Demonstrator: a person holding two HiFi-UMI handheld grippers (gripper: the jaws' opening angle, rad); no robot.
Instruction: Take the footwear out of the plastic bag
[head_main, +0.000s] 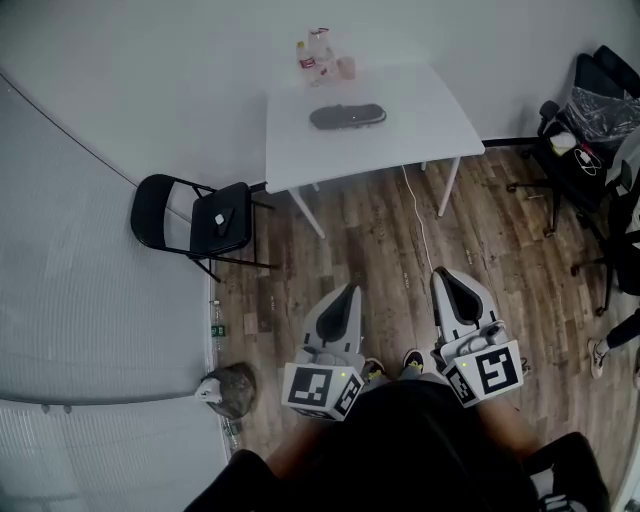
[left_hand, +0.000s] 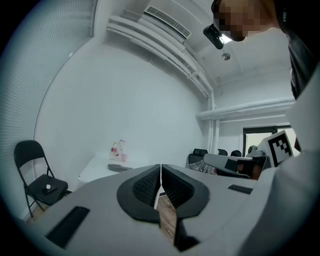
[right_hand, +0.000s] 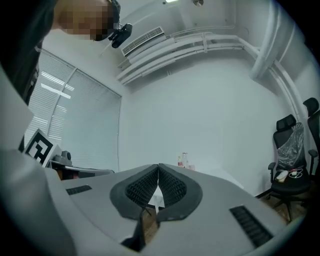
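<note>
1. The left gripper (head_main: 349, 293) has its fingers (left_hand: 145, 186) pressed flat together, and nothing is caught between them.
2. The right gripper (head_main: 445, 273) is likewise closed and empty, its ribbed fingers (right_hand: 172, 188) meeting along a thin seam.
3. The footwear (head_main: 347, 116), a dark flat shape, lies on the white table (head_main: 430, 110) far ahead of both pairs of fingertips, touching neither. Whether plastic is wrapped around it cannot be told.
4. A few bottles (head_main: 318, 55) stand beyond the footwear, at the table edge farthest from the fingers.
5. A black folding chair (head_main: 190, 215) stands well off to the left of the left fingers, with a small white item on its seat.
6. An office chair (head_main: 590, 110) draped in clear plastic sits well to the right of the right fingers.
7. A white cable (head_main: 418, 215) runs over the wooden floor (head_main: 370, 240) between the table and the right fingertips.
</note>
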